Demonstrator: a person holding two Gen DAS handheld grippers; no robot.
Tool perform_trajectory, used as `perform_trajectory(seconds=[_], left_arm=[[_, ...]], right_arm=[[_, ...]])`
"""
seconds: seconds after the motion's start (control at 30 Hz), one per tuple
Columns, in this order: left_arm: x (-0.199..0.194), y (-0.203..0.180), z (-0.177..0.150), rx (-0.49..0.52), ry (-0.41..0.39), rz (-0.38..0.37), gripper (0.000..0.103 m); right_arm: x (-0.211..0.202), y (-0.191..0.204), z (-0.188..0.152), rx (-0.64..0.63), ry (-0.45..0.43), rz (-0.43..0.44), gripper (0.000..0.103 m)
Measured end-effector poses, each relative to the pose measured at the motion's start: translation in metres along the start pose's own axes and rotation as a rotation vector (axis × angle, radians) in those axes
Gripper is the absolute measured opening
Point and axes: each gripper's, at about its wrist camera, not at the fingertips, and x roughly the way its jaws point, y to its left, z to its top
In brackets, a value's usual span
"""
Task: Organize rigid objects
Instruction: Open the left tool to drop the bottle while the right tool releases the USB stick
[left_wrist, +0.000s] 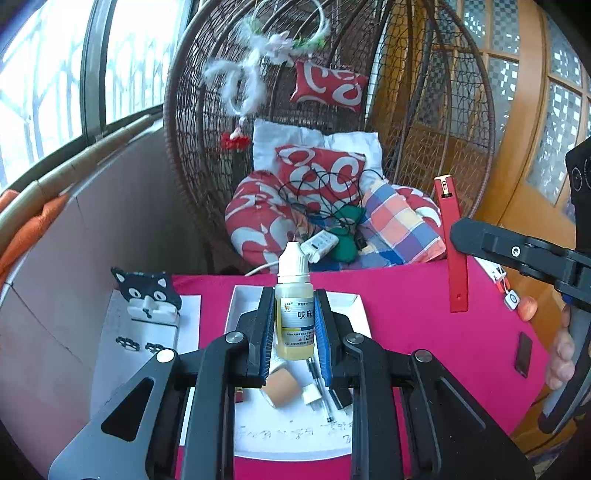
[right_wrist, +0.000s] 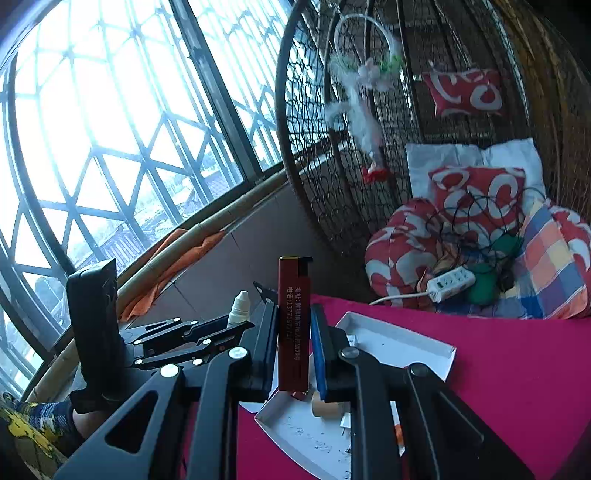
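My left gripper (left_wrist: 293, 325) is shut on a small dropper bottle (left_wrist: 293, 295) with yellow liquid and a white cap, held upright above a white tray (left_wrist: 240, 306). The tray holds a tan tape roll (left_wrist: 282, 387), a pen part and small white and black pieces. My right gripper (right_wrist: 294, 332) is shut on a tall red lighter (right_wrist: 294, 325), held upright over the tray (right_wrist: 406, 343). The lighter (left_wrist: 452, 240) and right gripper show at the right of the left wrist view. The bottle tip (right_wrist: 240, 306) shows left of the lighter in the right wrist view.
The table has a magenta cloth (left_wrist: 406, 332). A cat-shaped phone stand (left_wrist: 147, 299) sits at the left. A small black block (left_wrist: 522, 354) and an orange charm (left_wrist: 526, 308) lie at the right. A wicker hanging chair (left_wrist: 332, 147) with cushions and a power strip stands behind.
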Motion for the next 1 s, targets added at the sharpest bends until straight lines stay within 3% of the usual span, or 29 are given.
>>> perform_trajectory(seconds=[0.23,0.47,0.67,0.83,1.0], left_arm=[[0.037,0.026,-0.009,-0.06,0.096,-0.026,0.019],[0.107,0.05,-0.038,-0.155,0.307,-0.056,0.019],[0.154,0.032,-0.068,-0.112,0.456,-0.047,0.019],[0.172,0.019,-0.079,-0.07,0.522,-0.04,0.019],[0.174,0.007,-0.087,-0.037,0.55,-0.033,0.019]], right_arm=[[0.029,-0.001,-0.005,-0.021,0.061,-0.044,0.016],[0.083,-0.033,-0.036,0.023,0.22,-0.129,0.016],[0.126,-0.067,-0.076,0.091,0.368,-0.192,0.016],[0.152,-0.085,-0.104,0.118,0.47,-0.237,0.016],[0.157,-0.09,-0.118,0.124,0.502,-0.262,0.017]])
